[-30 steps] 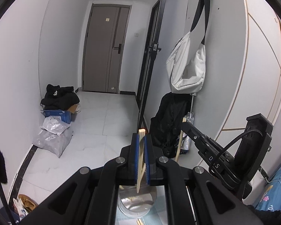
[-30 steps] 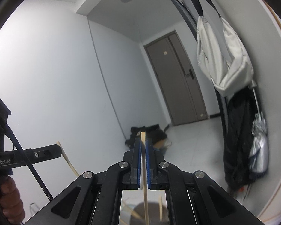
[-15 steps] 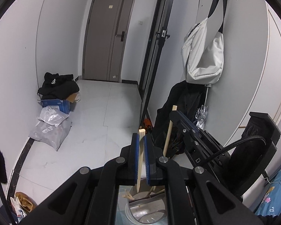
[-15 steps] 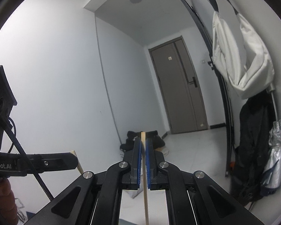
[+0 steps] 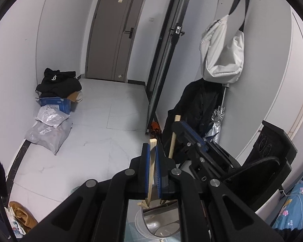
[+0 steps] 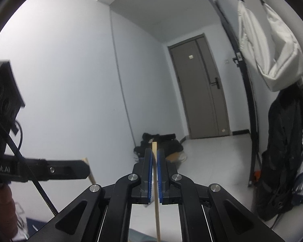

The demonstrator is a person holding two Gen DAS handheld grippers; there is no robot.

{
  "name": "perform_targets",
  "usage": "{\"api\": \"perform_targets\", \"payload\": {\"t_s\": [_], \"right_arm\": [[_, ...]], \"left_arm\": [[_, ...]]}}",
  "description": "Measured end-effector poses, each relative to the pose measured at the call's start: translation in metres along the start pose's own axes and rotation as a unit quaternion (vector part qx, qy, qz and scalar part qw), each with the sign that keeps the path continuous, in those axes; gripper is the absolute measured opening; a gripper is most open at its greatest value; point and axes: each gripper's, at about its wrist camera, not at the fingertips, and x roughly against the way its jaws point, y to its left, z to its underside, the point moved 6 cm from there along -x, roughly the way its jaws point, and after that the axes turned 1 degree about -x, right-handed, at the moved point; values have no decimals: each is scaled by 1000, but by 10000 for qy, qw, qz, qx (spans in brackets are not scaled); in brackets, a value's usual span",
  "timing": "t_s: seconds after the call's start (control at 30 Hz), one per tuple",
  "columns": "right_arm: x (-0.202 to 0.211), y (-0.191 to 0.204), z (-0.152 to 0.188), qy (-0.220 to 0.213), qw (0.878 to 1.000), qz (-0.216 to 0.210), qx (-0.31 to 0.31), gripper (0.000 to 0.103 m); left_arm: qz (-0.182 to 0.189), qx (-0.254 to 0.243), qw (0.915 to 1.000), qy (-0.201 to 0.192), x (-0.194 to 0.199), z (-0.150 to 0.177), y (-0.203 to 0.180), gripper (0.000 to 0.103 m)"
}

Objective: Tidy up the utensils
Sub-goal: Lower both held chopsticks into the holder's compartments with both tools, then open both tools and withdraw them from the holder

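My left tool is clamped tight on a wooden chopstick whose lower end dips toward the metal holder below, where other sticks already stand. My right tool is likewise closed on a second chopstick, pointing level toward the grey door.
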Motion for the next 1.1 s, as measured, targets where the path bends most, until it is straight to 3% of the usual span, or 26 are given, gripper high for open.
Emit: {"api": "perform_targets", "payload": {"t_s": [0.37,0.57,0.73,0.8,0.87,0.97,1.1], "right_arm": [[15,6,21,407,9974,-366,464,4],[25,-1,36,697,9965,-340,306,4],[30,-2,47,1009,9936,-468,179,7],[34,-3,52,1139,9923,-460,147,7],[39,-4,56,1244,9910,-497,70,7],[52,-7,60,1321,9903,-433,17,8],[74,-10,60,1346,9903,-319,-115,19]], "left_arm": [[94,103,9997,213,-8,17,4,2],[44,-82,9983,573,-21,32,-3,3],[78,38,9976,686,-20,42,-3,3],[-6,105,9975,697,-18,43,-1,9],[-112,143,9976,675,-14,44,1,25],[-234,225,9981,532,-4,46,2,43],[-575,348,9972,327,8,49,4,62]]}}
